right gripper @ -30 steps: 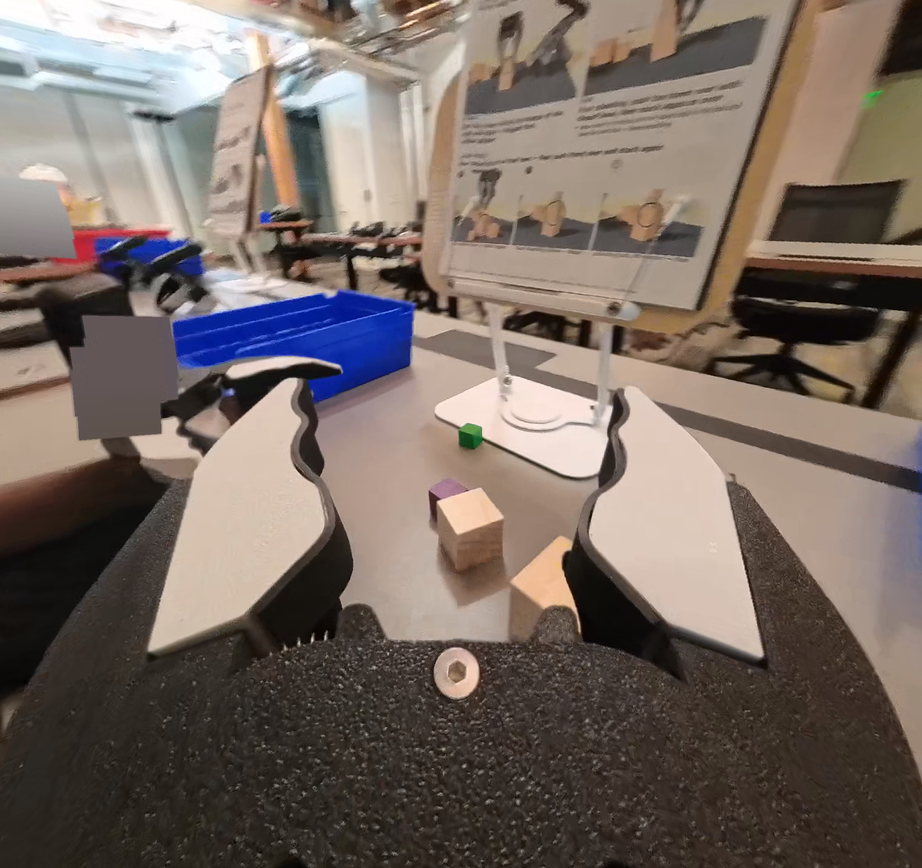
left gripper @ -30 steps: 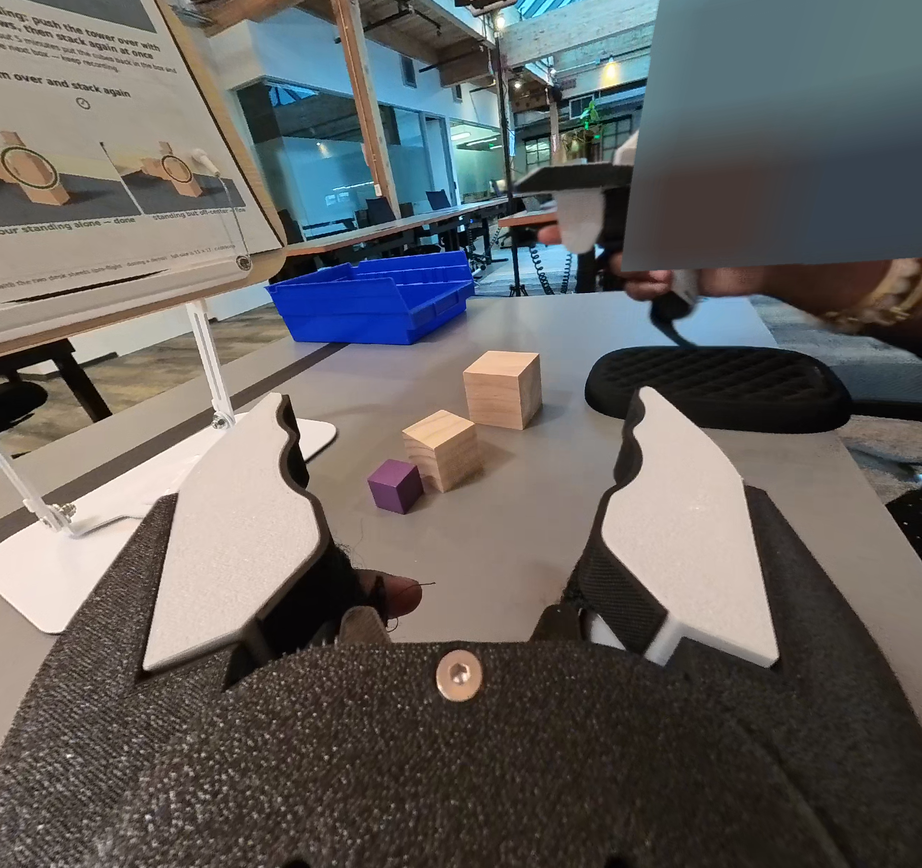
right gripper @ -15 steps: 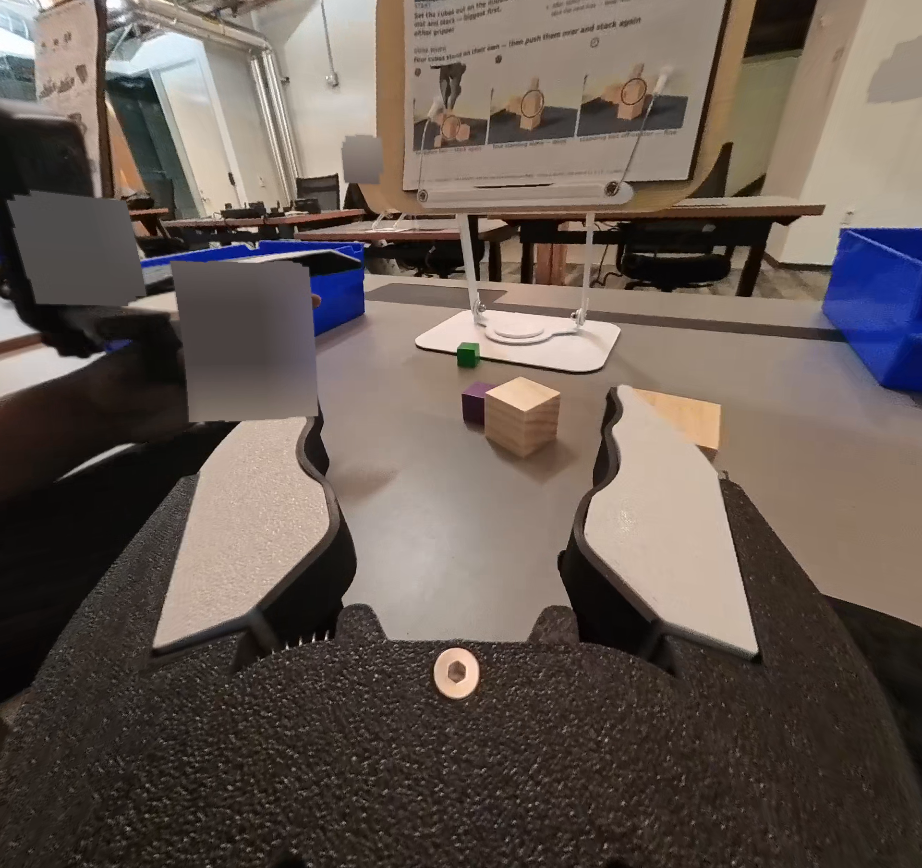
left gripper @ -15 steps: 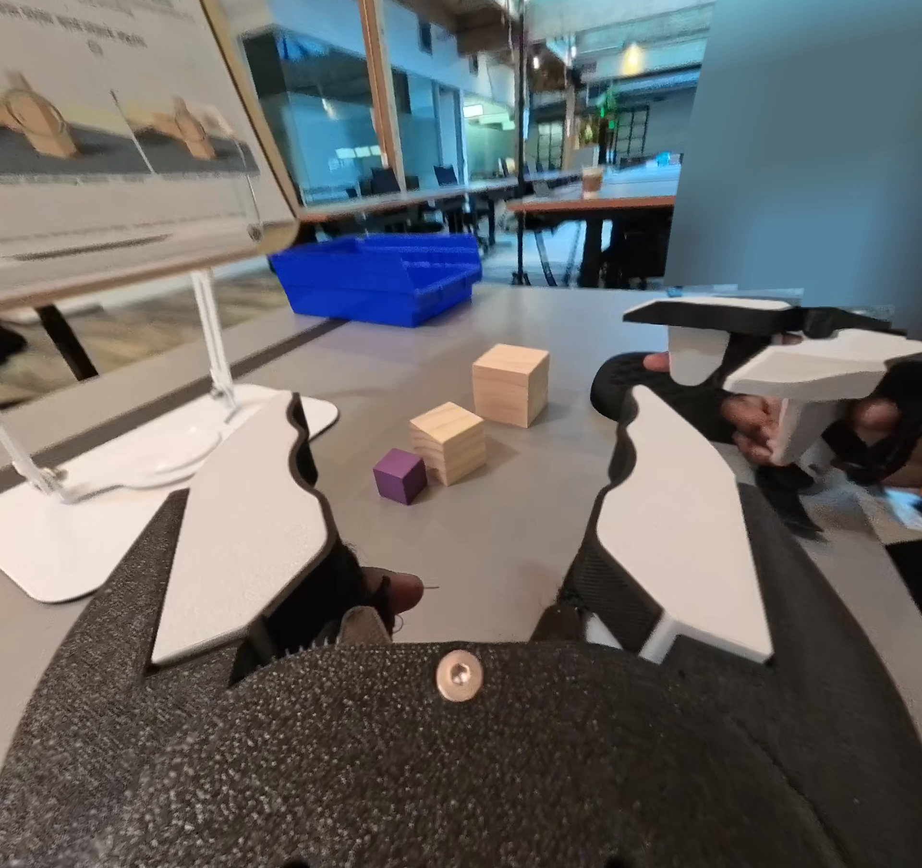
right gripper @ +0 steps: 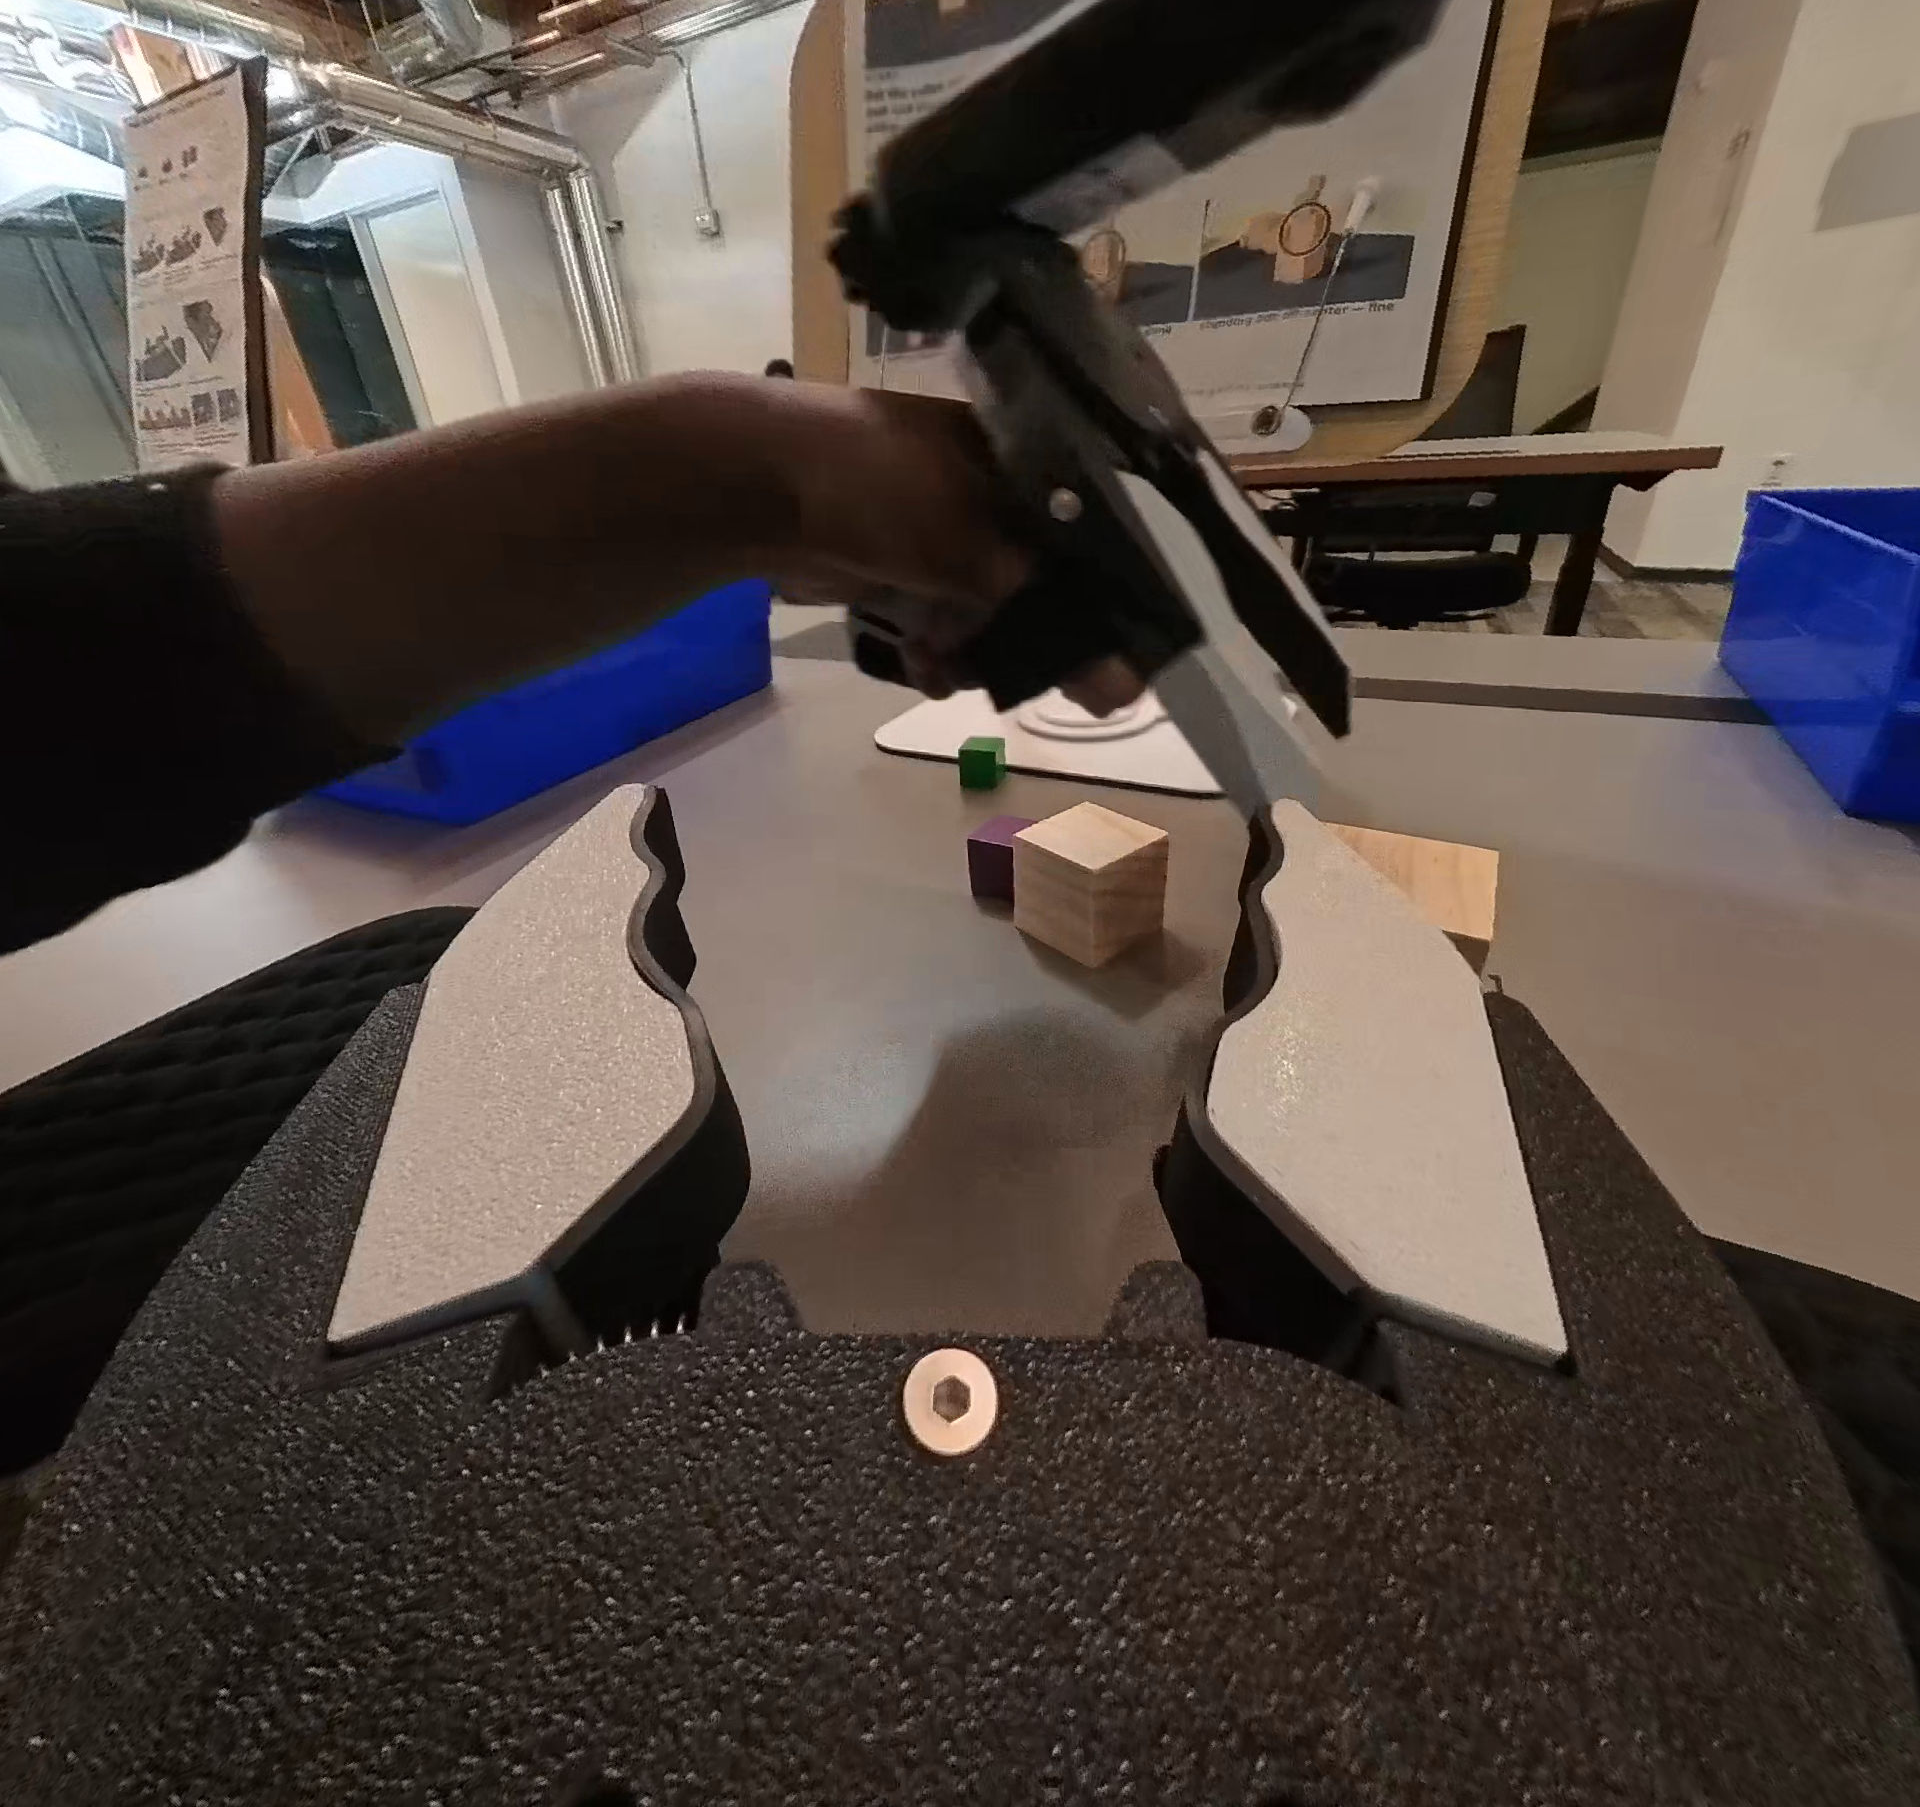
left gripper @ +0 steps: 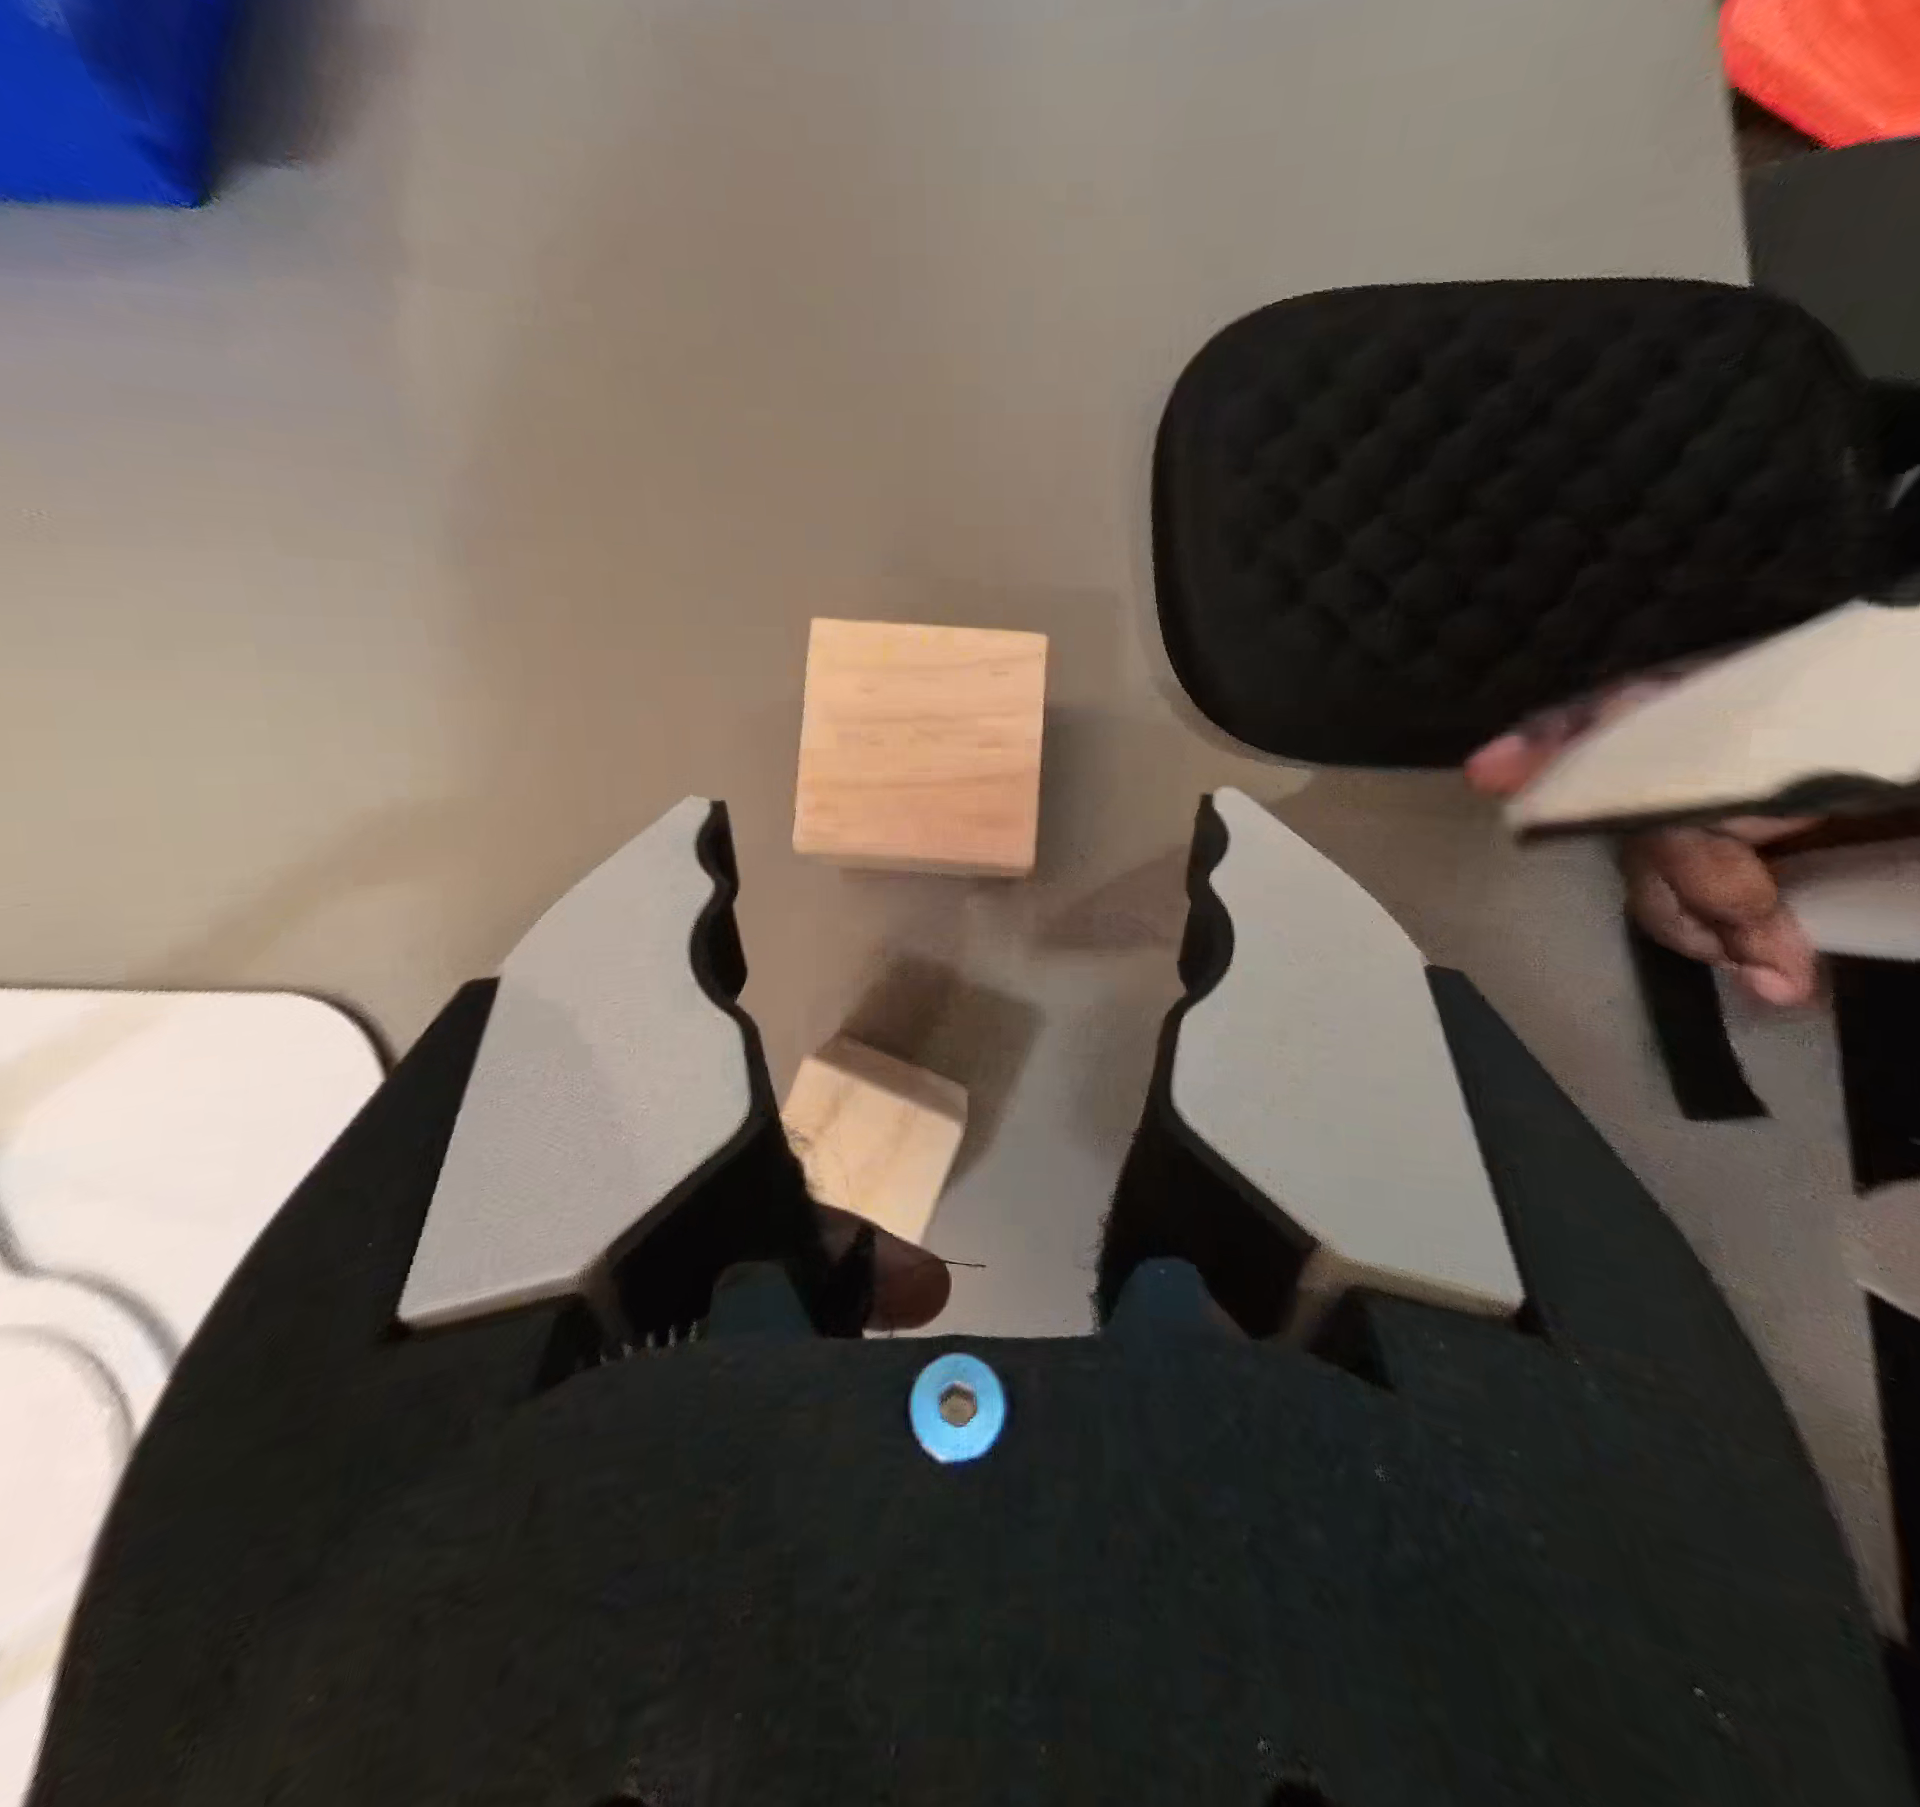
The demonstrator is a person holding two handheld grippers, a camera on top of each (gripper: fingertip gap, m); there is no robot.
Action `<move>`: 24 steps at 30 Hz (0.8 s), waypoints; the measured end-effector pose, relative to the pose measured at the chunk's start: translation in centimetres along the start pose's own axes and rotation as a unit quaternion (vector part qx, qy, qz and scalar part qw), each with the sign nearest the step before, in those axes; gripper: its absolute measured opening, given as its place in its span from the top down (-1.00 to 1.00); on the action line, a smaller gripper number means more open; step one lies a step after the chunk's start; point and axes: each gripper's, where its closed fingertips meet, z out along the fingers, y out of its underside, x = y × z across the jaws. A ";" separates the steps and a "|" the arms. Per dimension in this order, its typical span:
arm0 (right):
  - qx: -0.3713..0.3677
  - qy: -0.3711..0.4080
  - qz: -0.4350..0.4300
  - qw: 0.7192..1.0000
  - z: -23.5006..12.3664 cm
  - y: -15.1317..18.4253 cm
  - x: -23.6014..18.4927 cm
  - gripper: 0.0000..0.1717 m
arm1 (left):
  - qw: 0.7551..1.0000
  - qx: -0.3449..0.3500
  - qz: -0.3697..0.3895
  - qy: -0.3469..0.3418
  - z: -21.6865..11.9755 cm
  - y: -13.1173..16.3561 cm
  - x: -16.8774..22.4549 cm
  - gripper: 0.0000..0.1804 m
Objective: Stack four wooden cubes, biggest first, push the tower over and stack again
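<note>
Wooden cube, the larger one (left gripper: 918, 745), sits flat on the grey table (left gripper: 520, 562), just beyond the tips of the left gripper (left gripper: 961, 812) and a little left of the midline between them. The gripper looks almost straight down on it. Its fingers (left gripper: 623, 1009) stand well apart, wider than the cube, nothing between the pads, no contact. No long axis to speak of: the cube's sides lie roughly square to the fingers.

A smaller wooden cube (left gripper: 878, 1129) lies nearer, tilted, down in the throat of the left gripper close to the left finger; whether it touches that finger I cannot tell, the view is soft there.

Right gripper (right gripper: 956, 822) is held low and farther back, fingers (right gripper: 561, 1030) likewise apart and holding nothing. The left gripper is clearly nearer the large cube.

Black quilted pad (left gripper: 1507, 531) lies right of the large cube. Blue bin (left gripper: 94, 43) far left.

Right wrist view adds what the top-down view lacks: a purple cube (right gripper: 992, 855) tucked against the far-left side of the smaller wooden cube (right gripper: 1091, 879), a green cube (right gripper: 982, 760) farther off beside a white stand base (right gripper: 1101, 755), and the left gripper (right gripper: 1226, 656) angled down above the large cube (right gripper: 1423, 890), which the right finger partly hides.
</note>
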 end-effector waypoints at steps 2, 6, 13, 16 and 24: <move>-0.002 -0.001 -0.005 1.000 0.1 0.1 -0.1 -0.18 | 1.000 -0.018 0.008 0.003 1.2 -0.3 -0.3 0.14; -0.006 -0.007 -0.011 1.000 0.1 0.2 -0.2 -0.16 | 0.995 -0.092 0.021 0.020 3.5 1.2 -0.4 0.06; -0.005 -0.005 -0.002 1.000 0.2 0.1 0.1 -0.15 | 0.990 -0.127 0.057 0.002 3.0 1.9 -0.9 0.35; -0.008 -0.005 -0.002 1.000 0.2 0.2 0.2 -0.15 | 0.994 -0.097 0.052 0.001 -0.6 1.6 -0.1 0.35; -0.009 0.007 -0.024 1.000 0.3 0.3 0.2 -0.14 | 0.992 -0.119 -0.039 -0.021 -4.8 5.6 5.6 0.35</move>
